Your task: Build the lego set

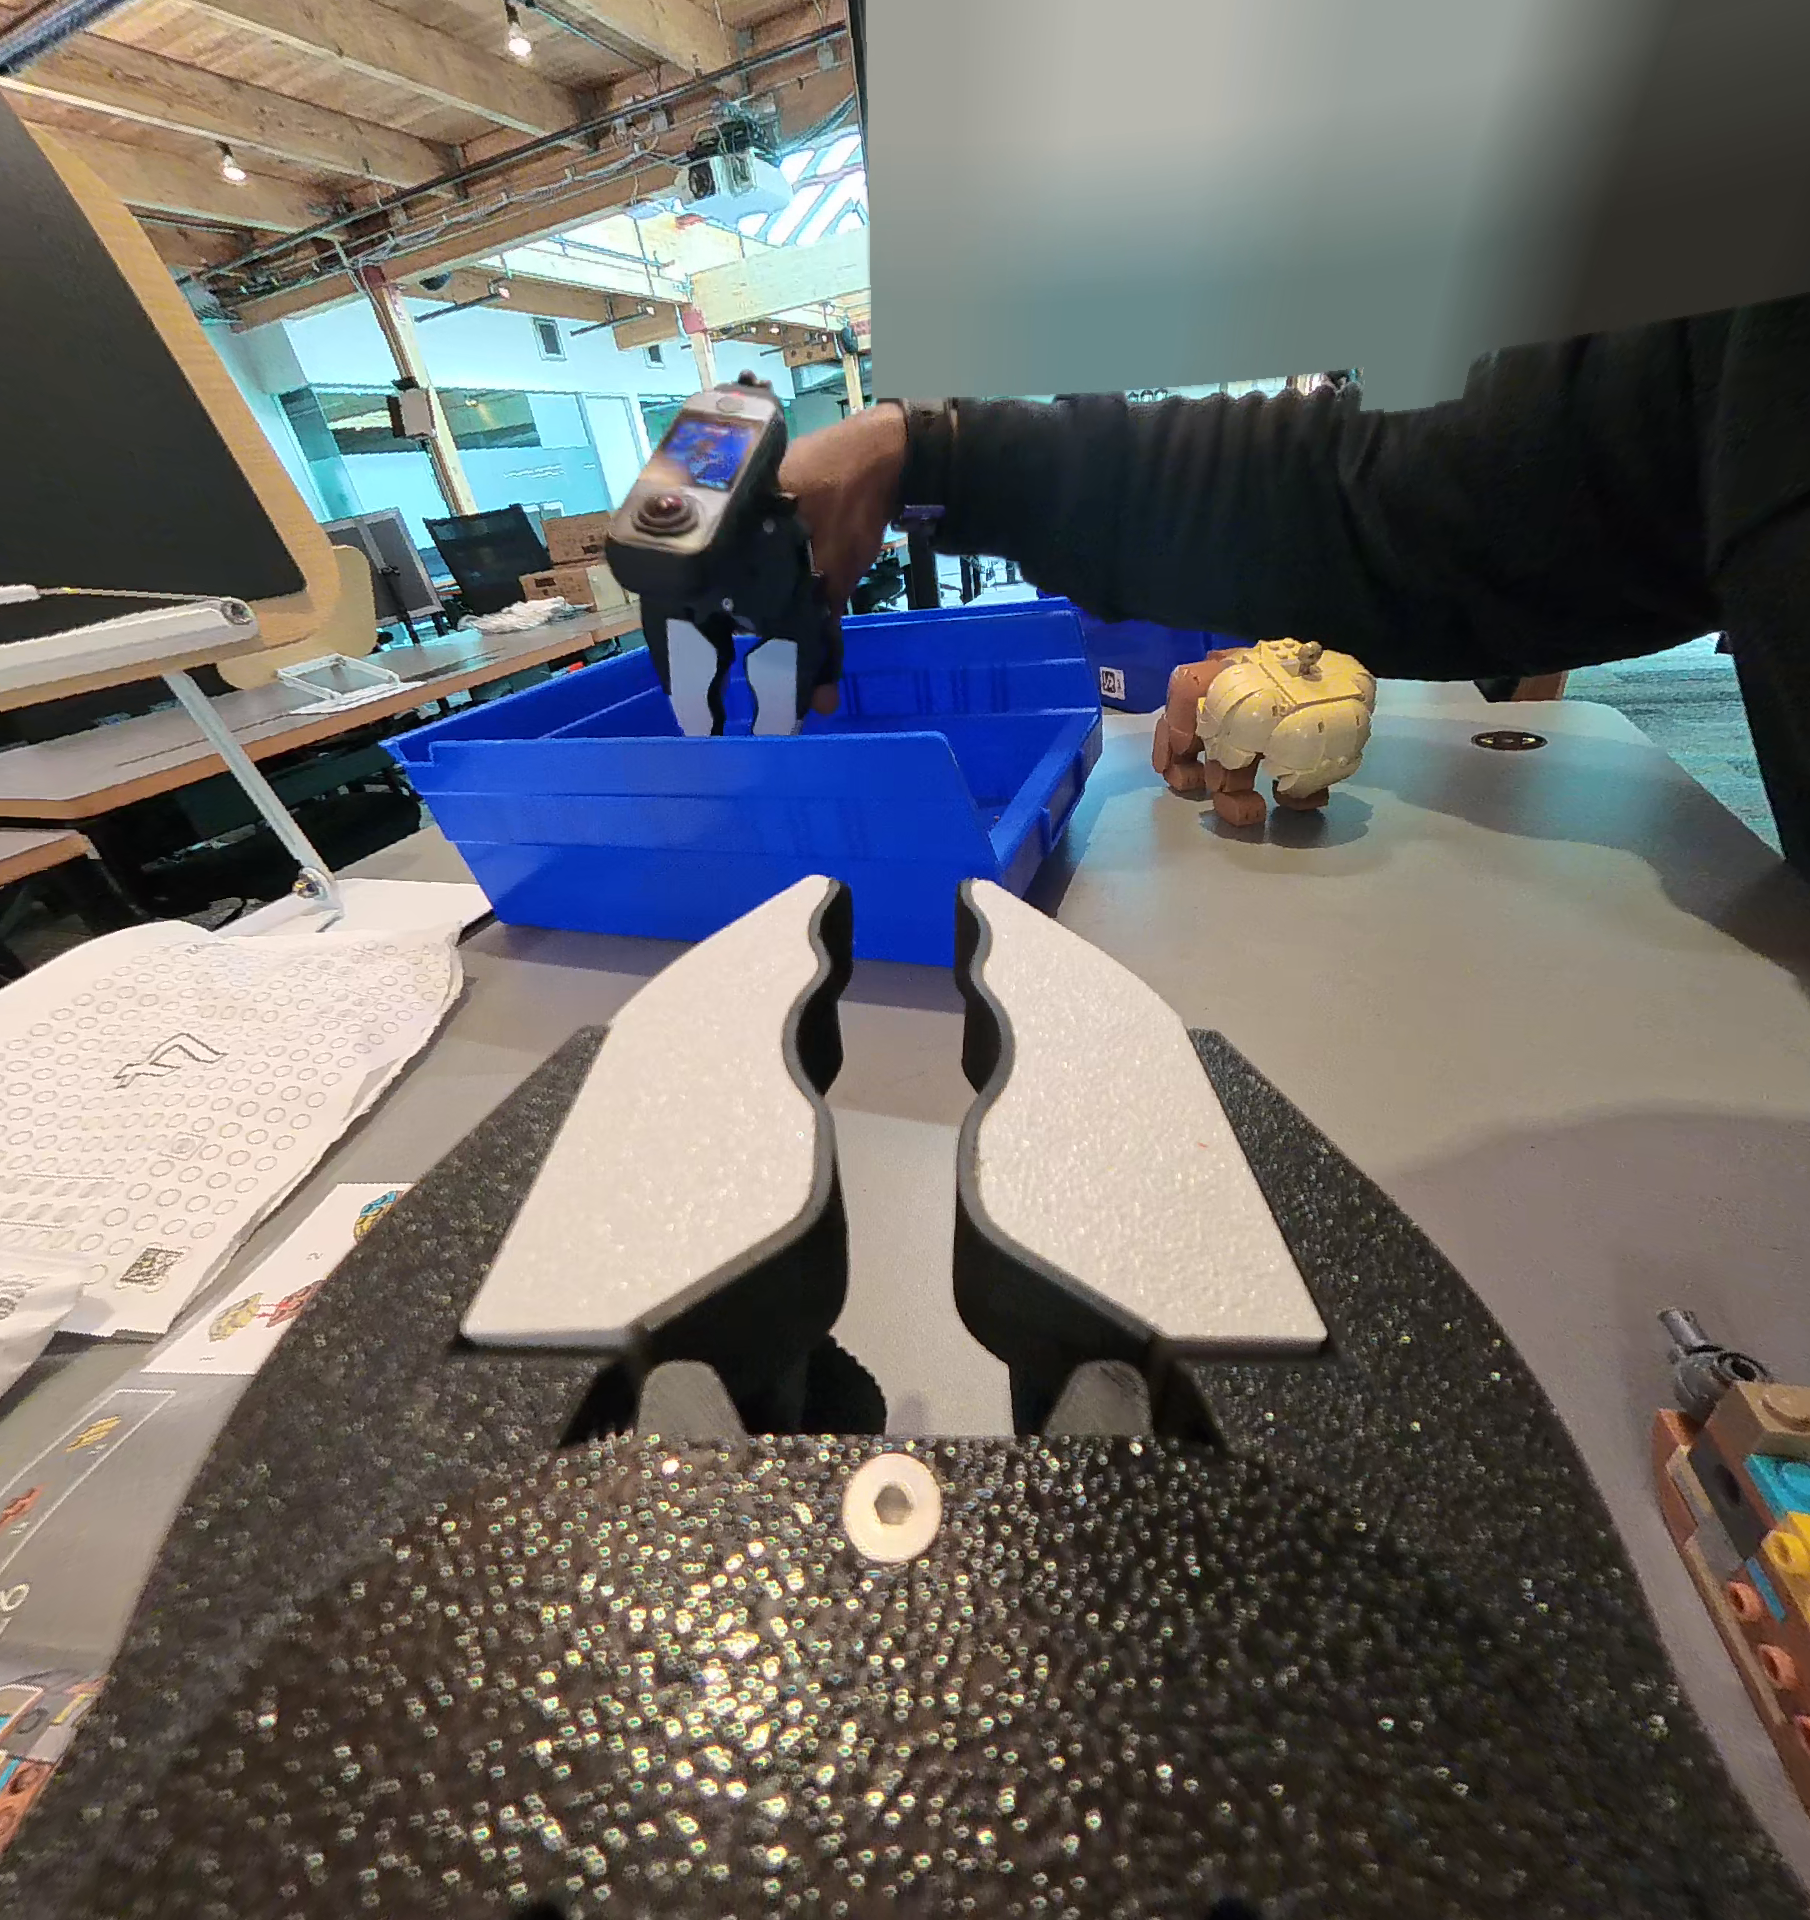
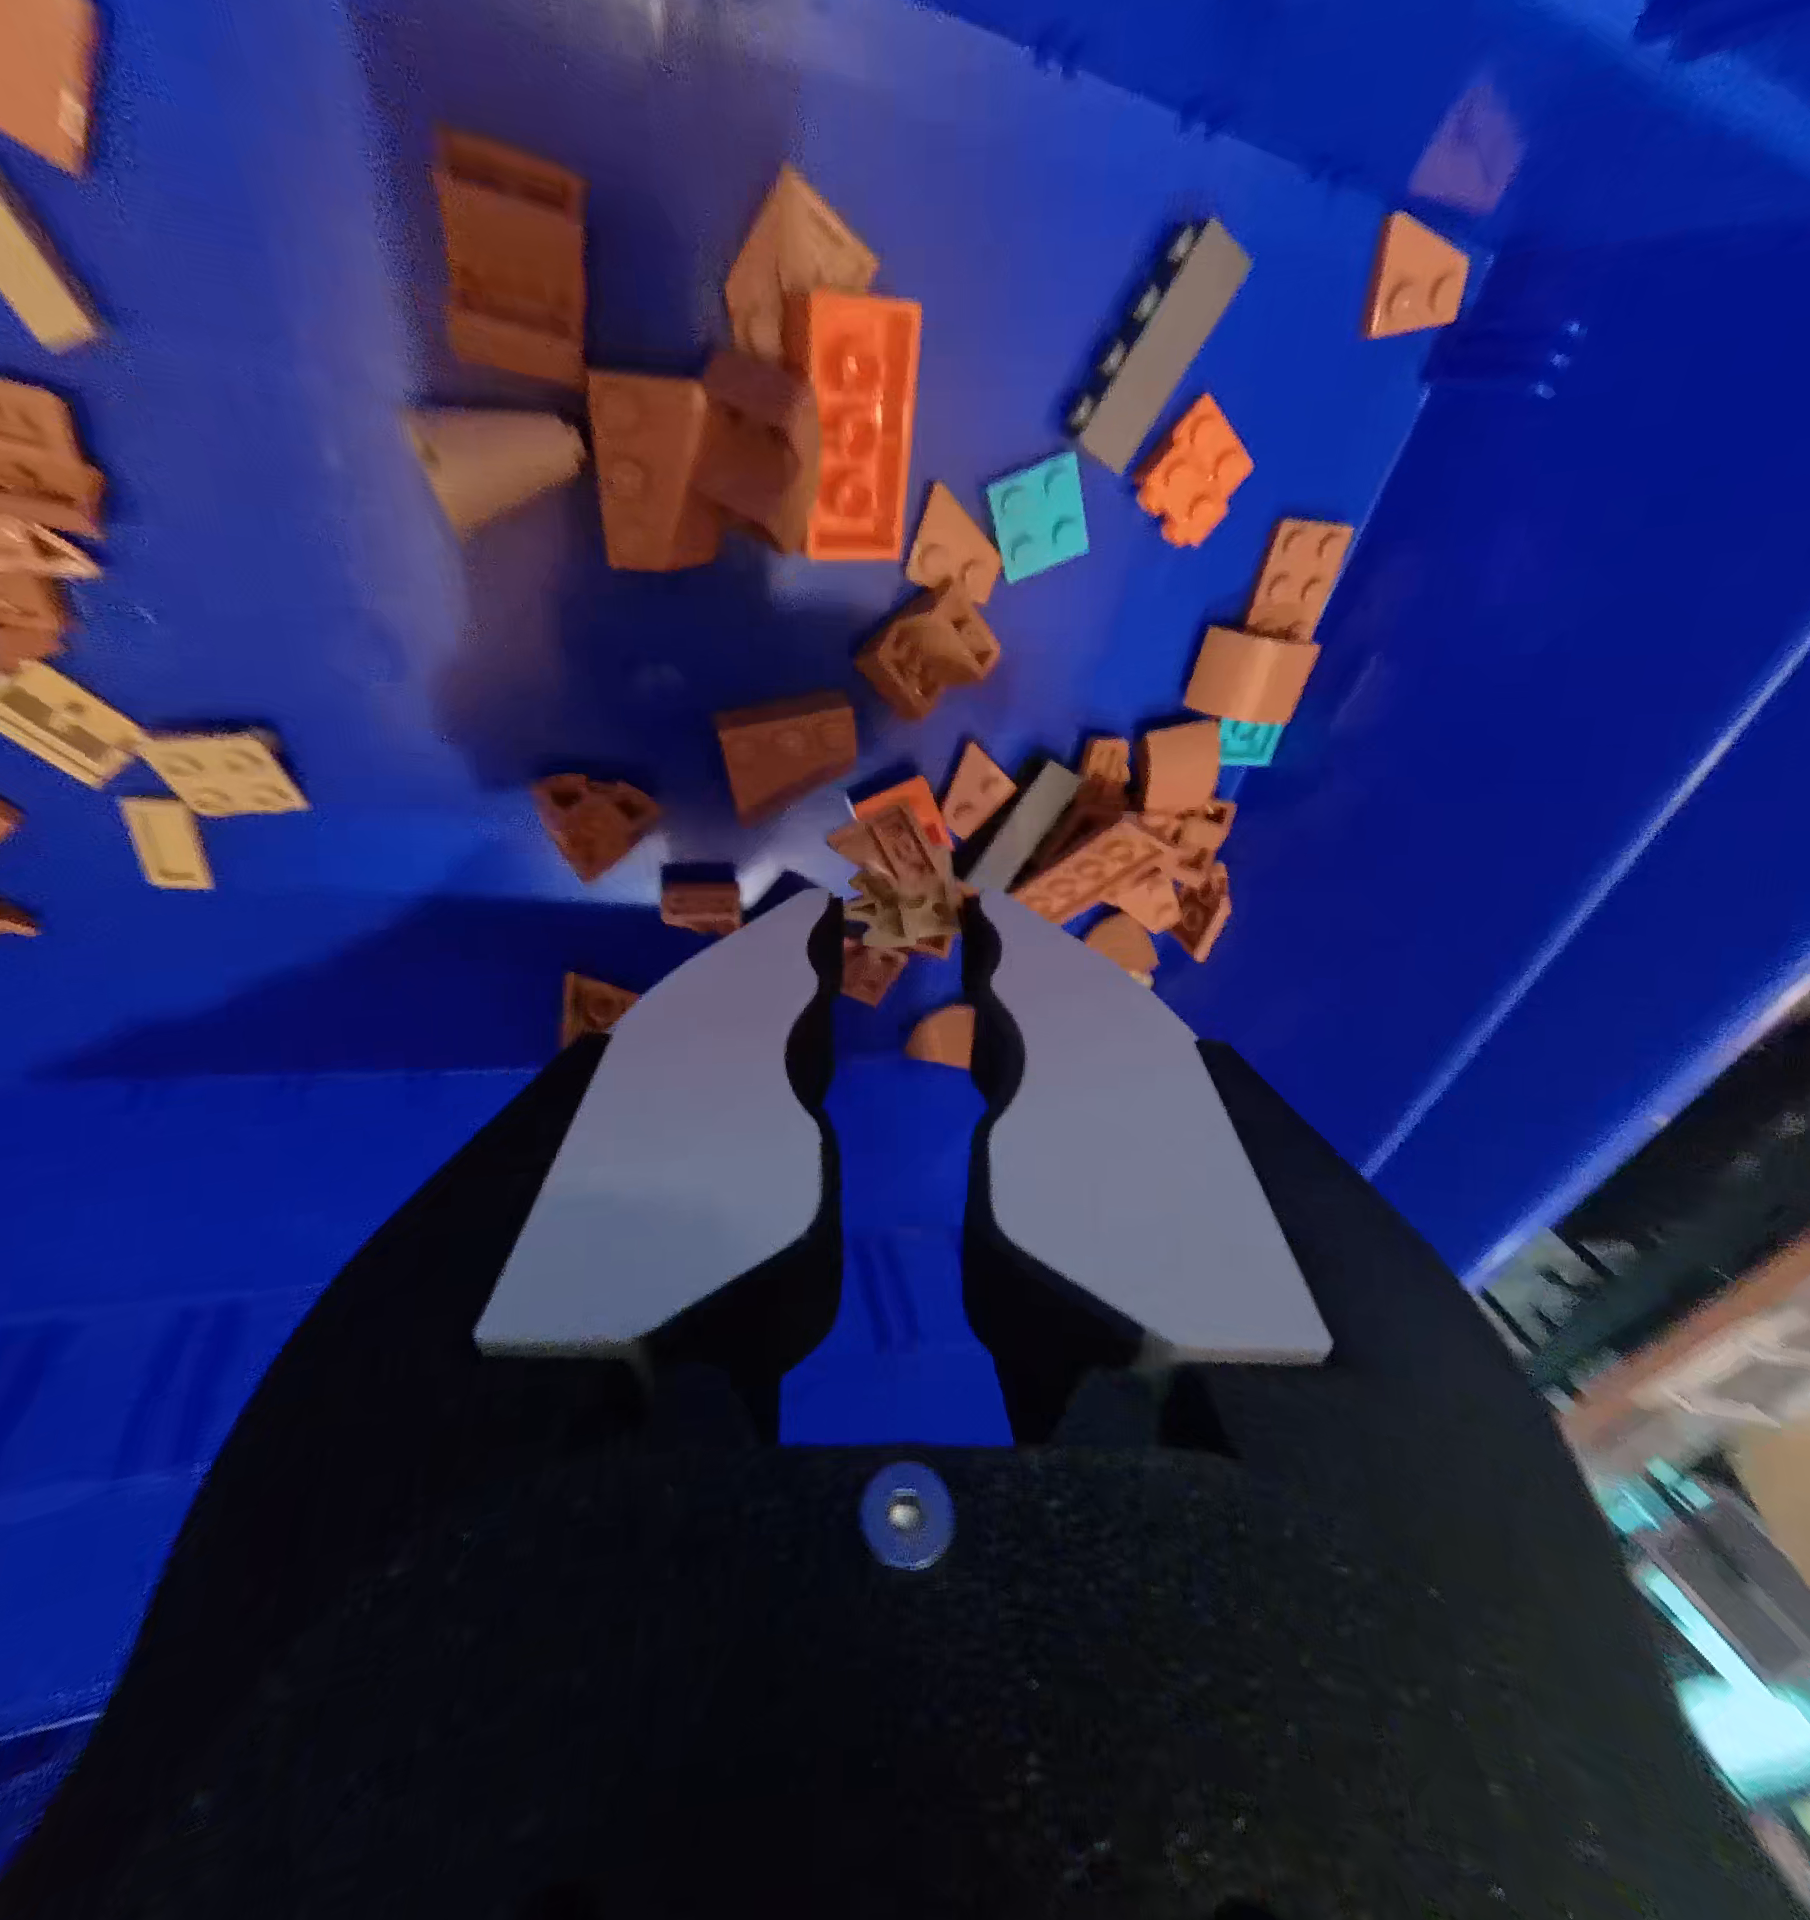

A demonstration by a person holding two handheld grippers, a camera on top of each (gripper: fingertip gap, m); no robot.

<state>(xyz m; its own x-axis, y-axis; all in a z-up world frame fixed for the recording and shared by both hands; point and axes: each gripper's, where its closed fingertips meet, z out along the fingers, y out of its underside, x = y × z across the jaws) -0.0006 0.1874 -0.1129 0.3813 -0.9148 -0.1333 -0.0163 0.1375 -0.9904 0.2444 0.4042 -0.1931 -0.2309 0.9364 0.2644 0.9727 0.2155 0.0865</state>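
My right gripper (image 2: 901,909) is down inside the blue bin (image 2: 257,987), open, its fingertips on either side of a small brown piece (image 2: 903,906) at the edge of a heap of brown bricks (image 2: 1109,862). Whether the tips touch the piece is blurred. Orange (image 2: 865,426), teal (image 2: 1036,516) and tan (image 2: 220,771) pieces lie scattered on the bin floor. In the left wrist view the right gripper (image 1: 735,691) dips into the bin (image 1: 735,831). My left gripper (image 1: 901,914) is open and empty above the grey table (image 1: 1400,1039). A partly built brick model (image 1: 1774,1538) lies at the right edge.
A finished tan and brown brick animal (image 1: 1265,727) stands on the table right of the bin. Paper bags (image 1: 174,1070) and an instruction booklet (image 1: 49,1558) lie to the left. A monitor on a stand (image 1: 101,416) is at the far left. A person's sleeve (image 1: 1400,499) reaches across. About 35 centimeters separates my left fingertips from my right.
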